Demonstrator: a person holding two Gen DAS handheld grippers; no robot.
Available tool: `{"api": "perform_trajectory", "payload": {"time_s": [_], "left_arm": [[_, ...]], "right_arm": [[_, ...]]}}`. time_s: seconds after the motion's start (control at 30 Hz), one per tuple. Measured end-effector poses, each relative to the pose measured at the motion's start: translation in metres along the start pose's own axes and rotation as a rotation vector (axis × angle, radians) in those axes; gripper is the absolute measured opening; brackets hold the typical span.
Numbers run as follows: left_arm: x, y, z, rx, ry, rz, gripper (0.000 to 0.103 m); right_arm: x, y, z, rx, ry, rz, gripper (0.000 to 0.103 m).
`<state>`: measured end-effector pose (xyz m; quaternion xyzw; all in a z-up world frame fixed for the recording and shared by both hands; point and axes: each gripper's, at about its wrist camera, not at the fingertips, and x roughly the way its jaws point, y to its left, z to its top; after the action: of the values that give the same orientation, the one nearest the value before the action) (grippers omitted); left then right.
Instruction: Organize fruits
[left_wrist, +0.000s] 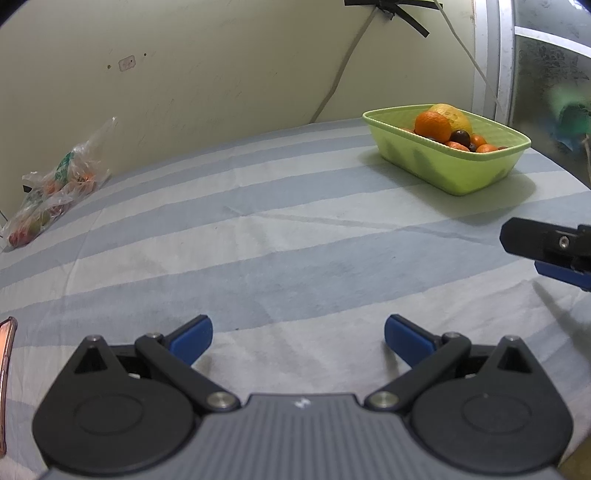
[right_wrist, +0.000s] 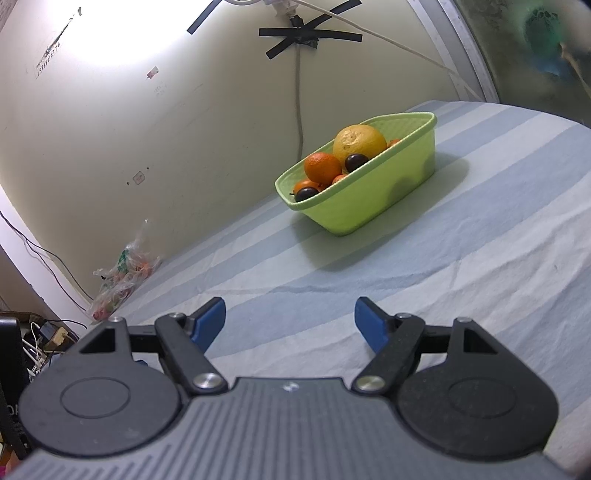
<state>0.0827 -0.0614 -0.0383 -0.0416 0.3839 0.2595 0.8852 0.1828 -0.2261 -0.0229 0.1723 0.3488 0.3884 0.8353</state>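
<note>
A light green basket (left_wrist: 458, 168) stands on the striped sheet at the far right; it also shows in the right wrist view (right_wrist: 354, 206). It holds an orange (left_wrist: 432, 125), a large yellow citrus (right_wrist: 360, 142), dark plums (right_wrist: 355, 161) and small orange fruits. A clear plastic bag of fruit (left_wrist: 55, 184) lies at the far left by the wall, also in the right wrist view (right_wrist: 122, 280). My left gripper (left_wrist: 298, 336) is open and empty over the sheet. My right gripper (right_wrist: 290, 319) is open and empty; its fingers (left_wrist: 532, 240) enter the left wrist view at the right edge.
The blue and white striped sheet (left_wrist: 258, 251) covers the surface. A wall with taped cables (right_wrist: 299, 33) runs behind. A phone edge (left_wrist: 5, 354) lies at the left. Cables and clutter (right_wrist: 40, 339) sit beyond the sheet's left edge.
</note>
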Motion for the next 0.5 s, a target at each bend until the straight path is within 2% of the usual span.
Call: {"api": "perform_trajectory", "payload": {"time_s": [0.5], "left_arm": [[0.0013,-0.002,-0.0002,0.002,0.005,0.009,0.103]], "right_arm": [[0.0005,-0.0005,-0.0004,0.002,0.001,0.002,0.079]]}}
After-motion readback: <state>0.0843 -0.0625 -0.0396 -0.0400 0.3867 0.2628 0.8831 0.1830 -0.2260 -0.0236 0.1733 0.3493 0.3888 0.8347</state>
